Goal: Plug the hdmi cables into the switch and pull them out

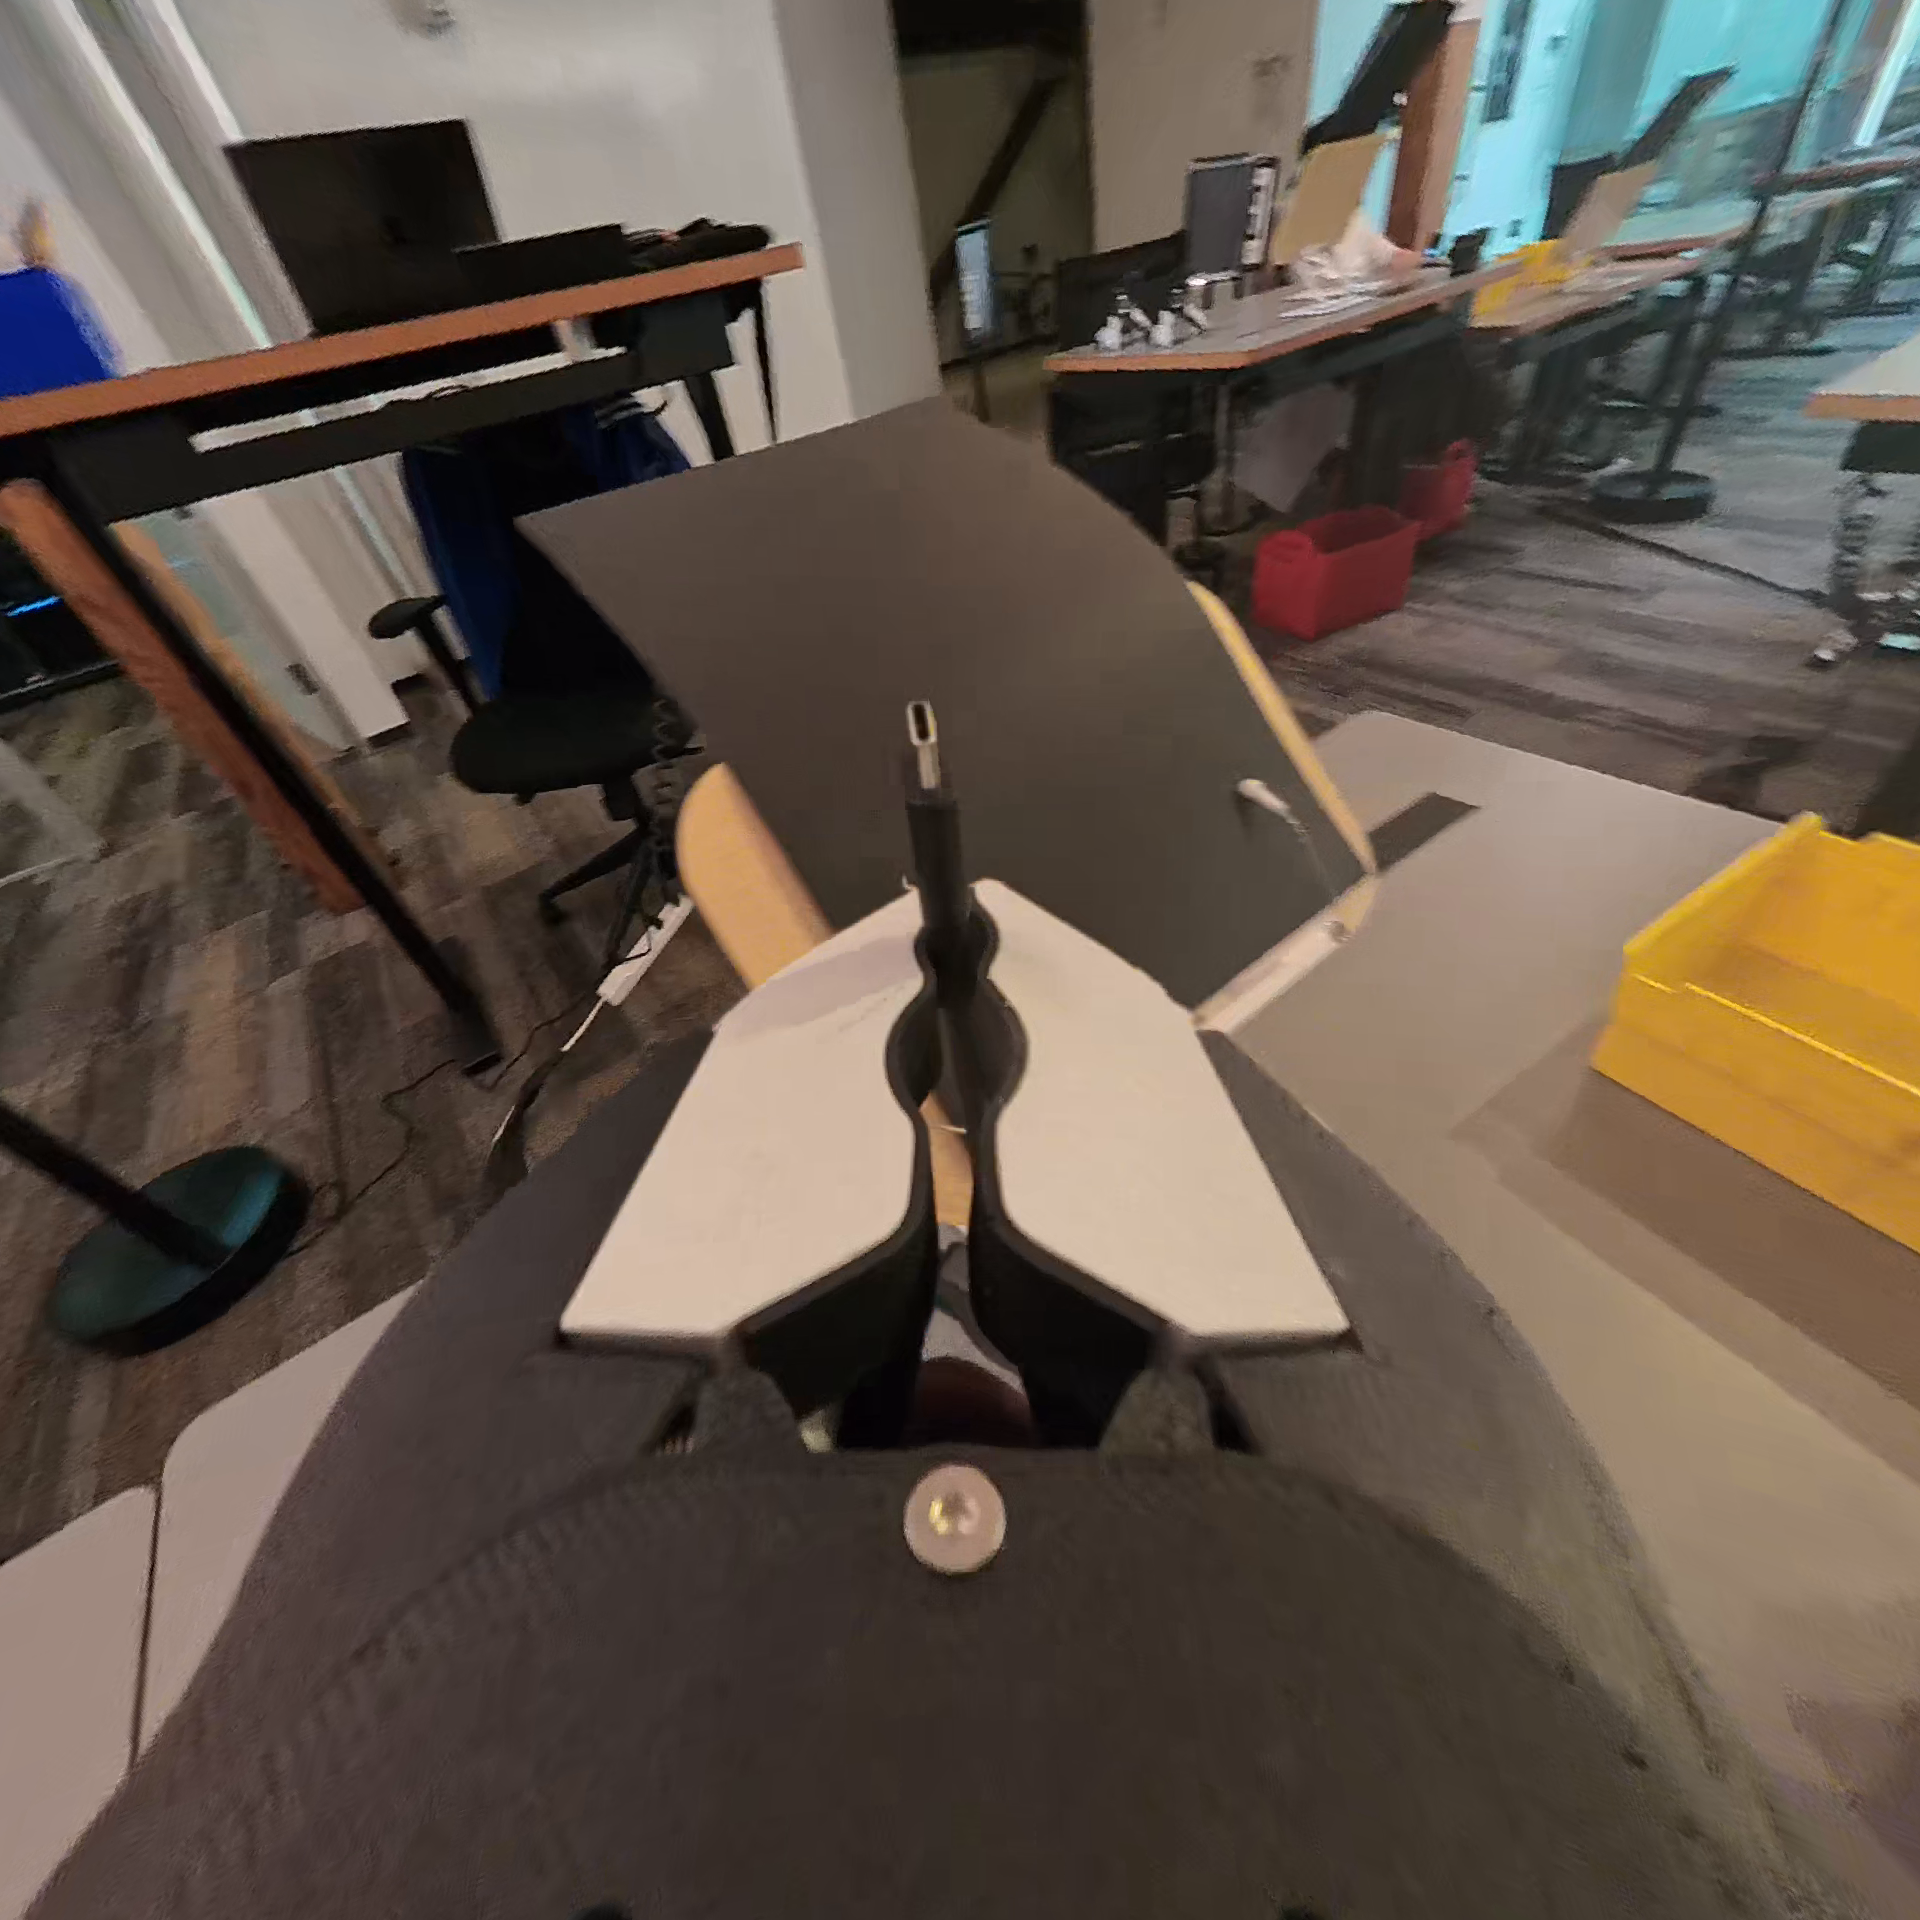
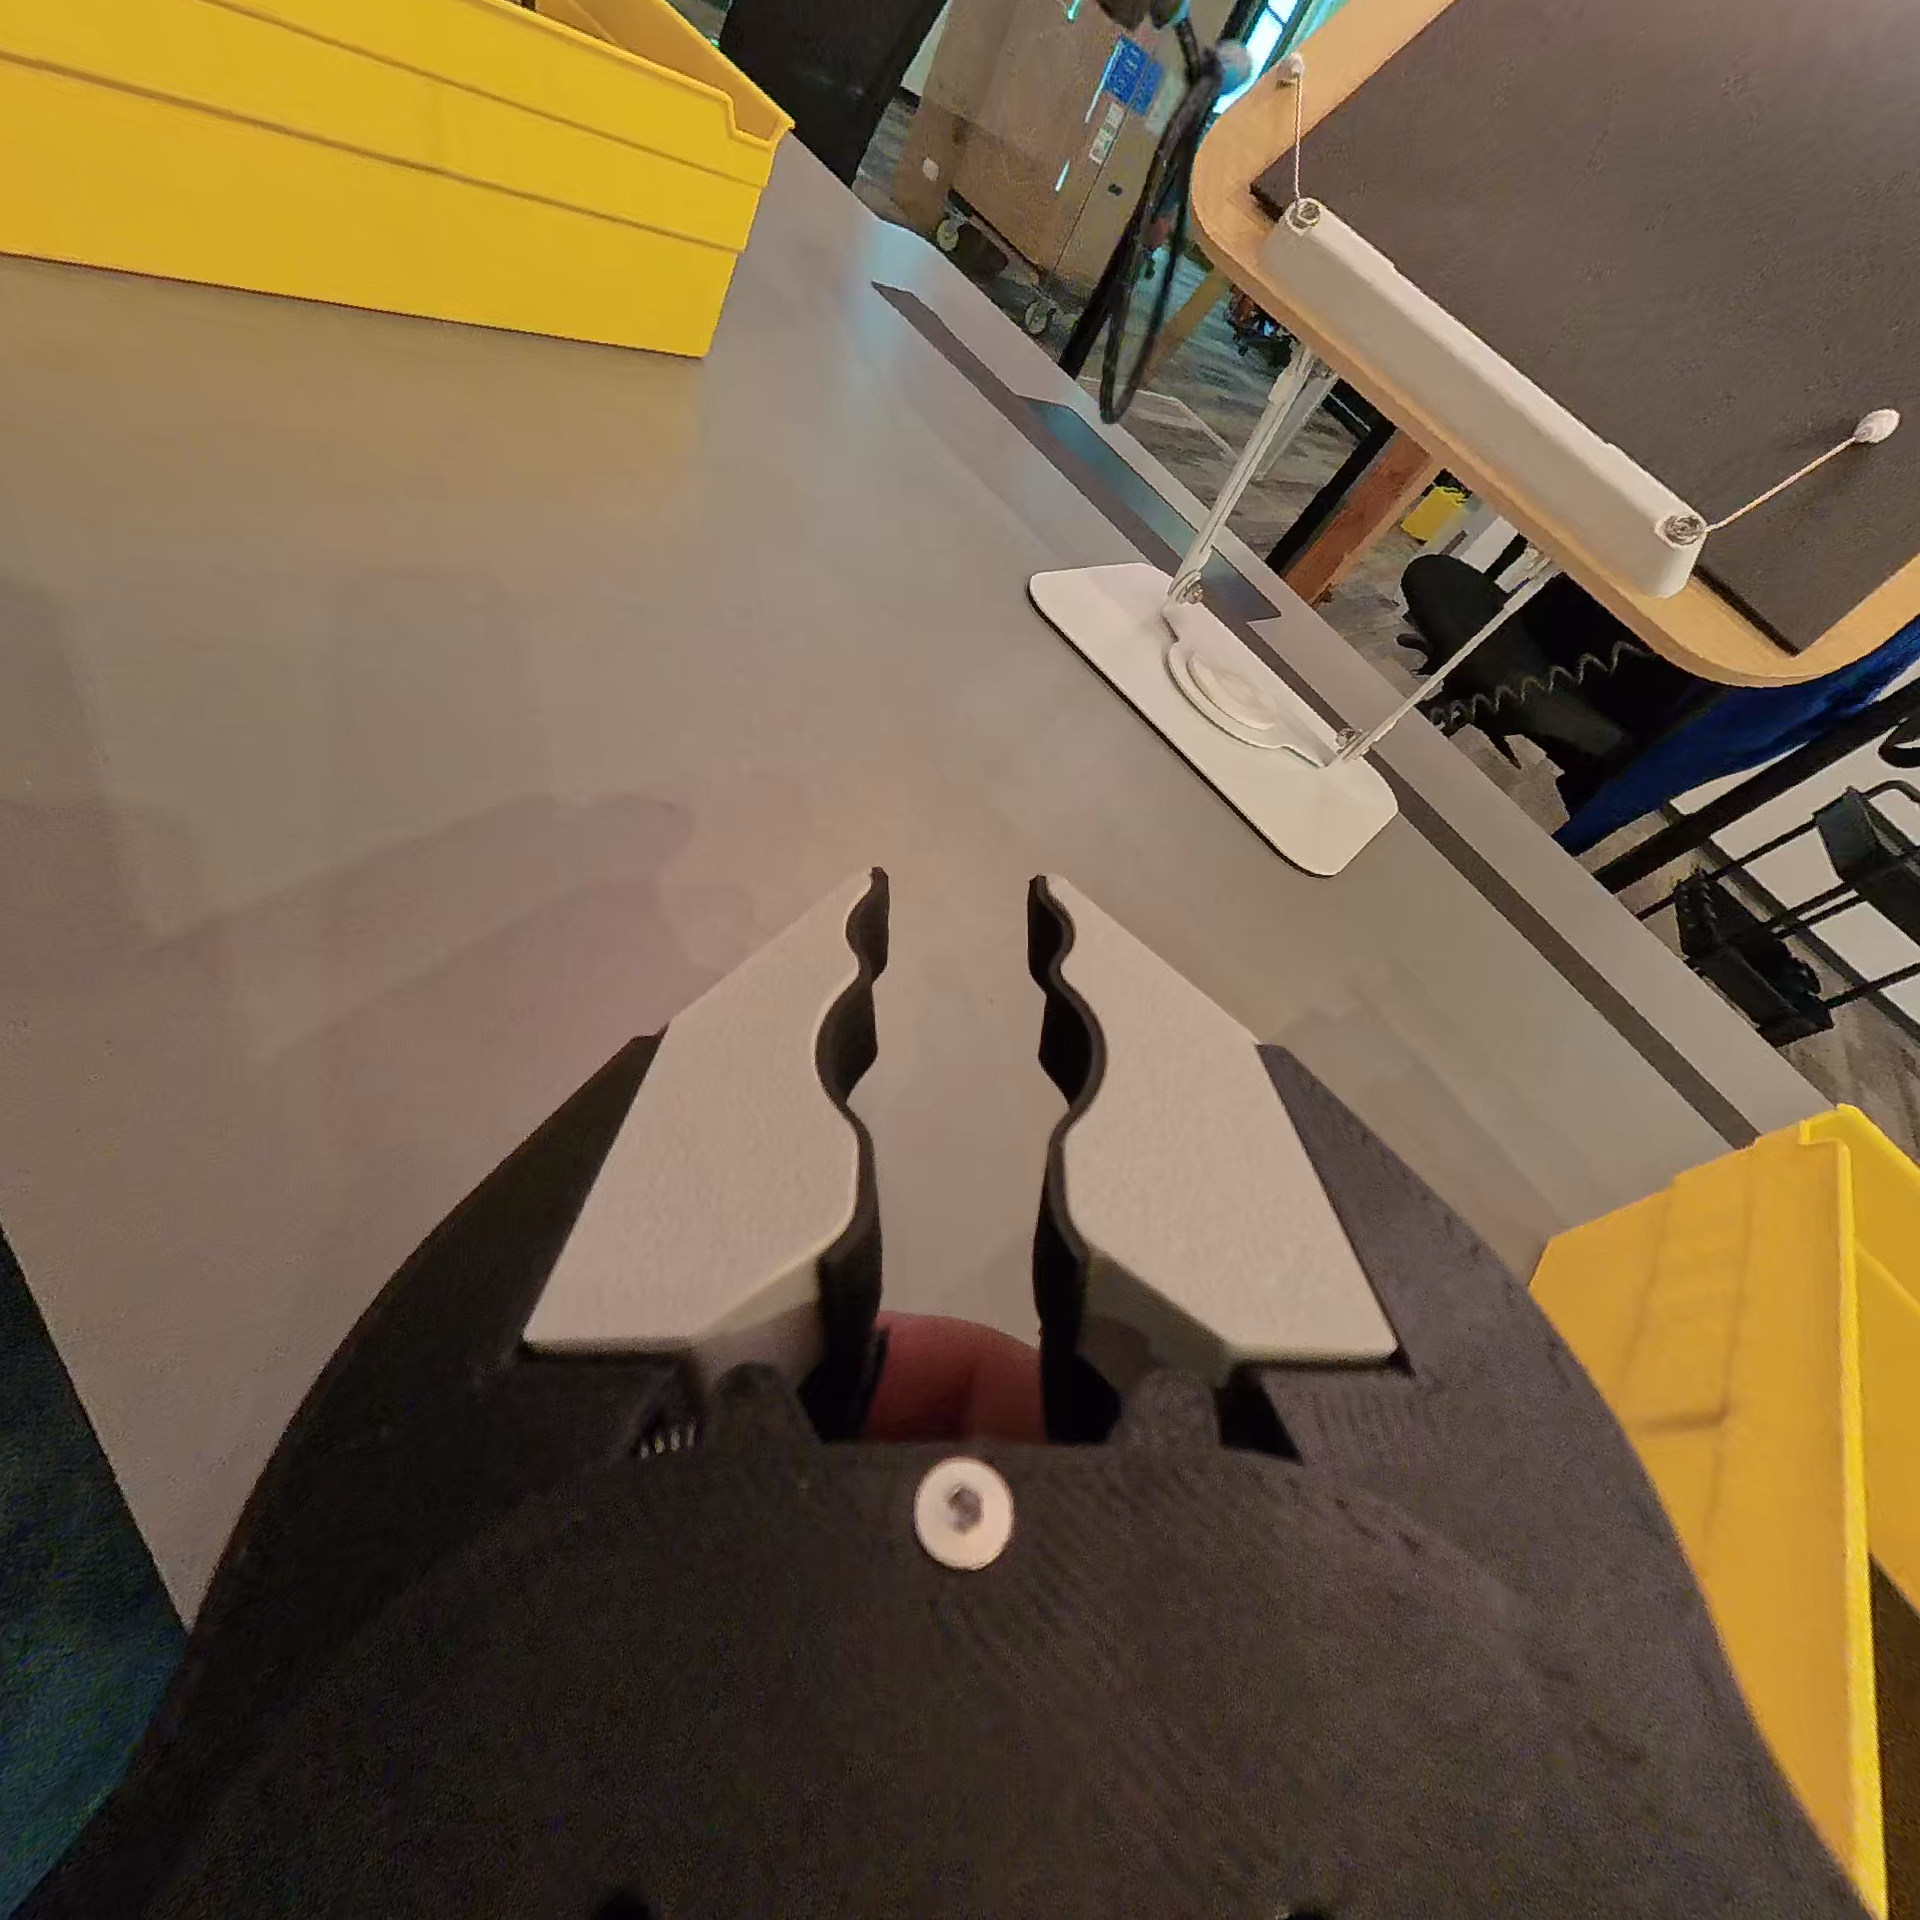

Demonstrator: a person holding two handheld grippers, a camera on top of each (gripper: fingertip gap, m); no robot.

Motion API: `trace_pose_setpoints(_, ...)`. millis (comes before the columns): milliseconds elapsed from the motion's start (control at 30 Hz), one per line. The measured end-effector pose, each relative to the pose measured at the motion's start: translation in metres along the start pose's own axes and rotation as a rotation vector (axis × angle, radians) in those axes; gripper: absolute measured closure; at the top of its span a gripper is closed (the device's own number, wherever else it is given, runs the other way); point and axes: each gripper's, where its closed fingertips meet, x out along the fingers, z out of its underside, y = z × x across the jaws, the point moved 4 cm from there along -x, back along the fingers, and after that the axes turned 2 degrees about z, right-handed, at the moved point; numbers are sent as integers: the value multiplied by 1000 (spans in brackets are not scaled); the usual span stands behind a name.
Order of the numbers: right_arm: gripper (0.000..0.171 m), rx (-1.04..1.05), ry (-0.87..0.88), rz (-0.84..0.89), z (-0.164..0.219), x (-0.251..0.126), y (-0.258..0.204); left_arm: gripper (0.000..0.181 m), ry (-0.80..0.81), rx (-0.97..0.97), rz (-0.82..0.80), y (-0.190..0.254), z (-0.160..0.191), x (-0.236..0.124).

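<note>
Overhead, the left claw (image 1: 951,935) was clenched on a black cable (image 1: 933,831), whose metal plug pointed up and away, in front of a dark panel (image 1: 883,582) with a wooden rim. The panel rose beyond the grey desk (image 1: 1455,987). A yellow bin (image 1: 1766,1018) sat on the desk, to the right of the panel. The right claw (image 2: 956,904) was released, holding nothing, its fingers apart above the desk. The panel's white stand (image 2: 1216,707) rested on the desk just ahead. No switch could be made out.
</note>
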Motion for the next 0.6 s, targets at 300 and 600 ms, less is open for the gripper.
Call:
trace_pose_setpoints(300, 144, 9, 12, -25, -8, -1, -1, 181, -70, 60, 243, 127, 31, -10)
trace_pose_setpoints(600, 120, 87, 121, -186, -42, 3, -18, 181, -38, 1, 367, 210, 58, -20)
